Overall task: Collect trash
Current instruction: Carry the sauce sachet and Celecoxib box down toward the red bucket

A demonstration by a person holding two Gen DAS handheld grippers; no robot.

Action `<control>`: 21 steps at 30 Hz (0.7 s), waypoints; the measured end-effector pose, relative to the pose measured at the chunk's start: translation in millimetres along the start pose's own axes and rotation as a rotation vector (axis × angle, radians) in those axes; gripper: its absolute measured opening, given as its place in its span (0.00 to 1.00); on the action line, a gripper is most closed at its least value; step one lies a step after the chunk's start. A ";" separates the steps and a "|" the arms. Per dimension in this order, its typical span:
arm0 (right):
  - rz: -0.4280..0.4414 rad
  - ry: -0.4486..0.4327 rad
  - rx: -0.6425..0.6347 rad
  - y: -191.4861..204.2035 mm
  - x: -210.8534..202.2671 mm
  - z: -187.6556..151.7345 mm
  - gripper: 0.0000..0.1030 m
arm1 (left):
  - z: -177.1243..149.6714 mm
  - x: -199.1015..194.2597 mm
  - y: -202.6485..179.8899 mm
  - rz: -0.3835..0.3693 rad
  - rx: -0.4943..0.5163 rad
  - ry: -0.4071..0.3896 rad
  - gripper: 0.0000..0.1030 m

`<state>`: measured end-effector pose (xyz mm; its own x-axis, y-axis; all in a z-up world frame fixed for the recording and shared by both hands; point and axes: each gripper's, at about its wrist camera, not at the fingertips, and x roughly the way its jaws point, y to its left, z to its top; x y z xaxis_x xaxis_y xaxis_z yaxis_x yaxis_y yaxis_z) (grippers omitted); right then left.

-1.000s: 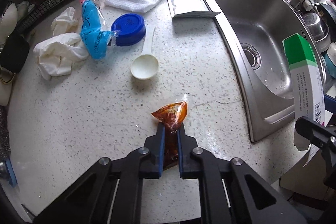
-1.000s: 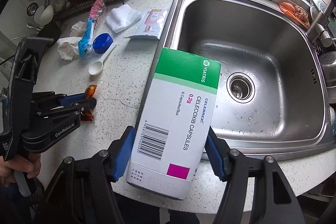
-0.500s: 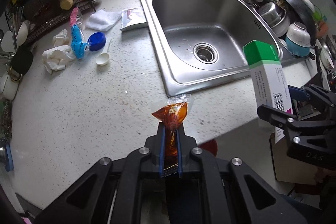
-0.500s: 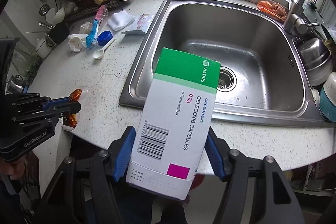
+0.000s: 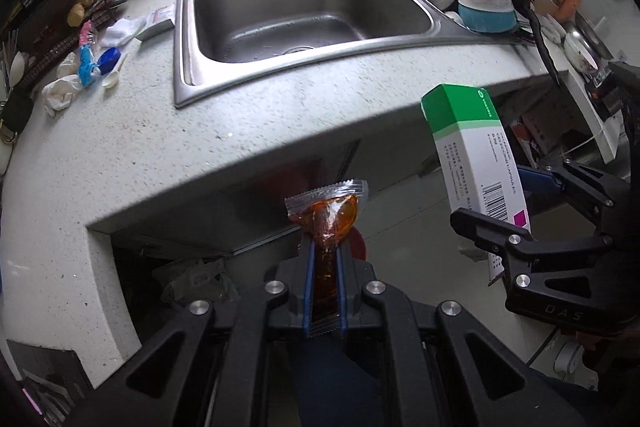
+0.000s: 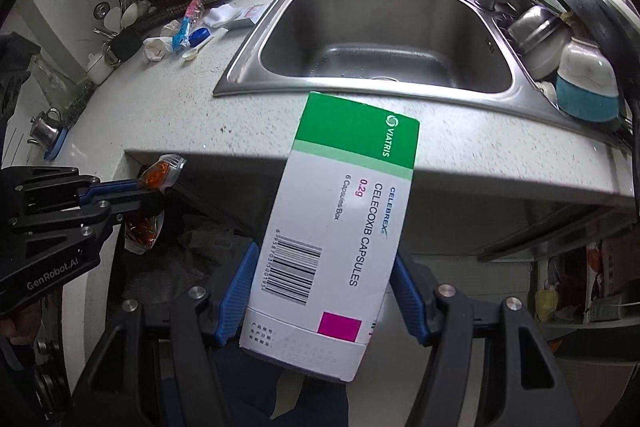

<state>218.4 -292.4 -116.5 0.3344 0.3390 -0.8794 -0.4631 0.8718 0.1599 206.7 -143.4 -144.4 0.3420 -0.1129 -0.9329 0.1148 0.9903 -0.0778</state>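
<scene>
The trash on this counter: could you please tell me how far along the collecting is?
In hand: the left gripper pinches an orange sauce packet, and the right gripper clamps a medicine box, both off the counter's edge. Left by the rack: crumpled tissues, a blue wrapper and a blue lid.

left gripper [image 5: 324,267]: black frame, blue pads, silver screws, white "GenRobot.AI" lettering | right gripper [image 6: 324,291]: black frame, blue pads, silver screws
</scene>
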 end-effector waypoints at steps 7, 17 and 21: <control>-0.006 0.063 0.051 -21.7 21.5 -45.4 0.60 | -24.6 52.6 -27.1 -0.019 0.005 0.077 0.08; -0.023 0.163 0.088 -54.2 126.8 -95.3 0.60 | -62.1 214.8 -32.9 -0.043 0.016 0.217 0.08; -0.028 0.198 0.098 -64.5 191.1 -113.9 0.60 | -78.2 284.9 -25.0 -0.056 0.015 0.248 0.08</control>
<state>218.7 -324.2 -346.0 0.1736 0.2466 -0.9534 -0.3709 0.9132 0.1687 228.3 -194.0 -435.7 0.0953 -0.1424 -0.9852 0.1418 0.9816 -0.1281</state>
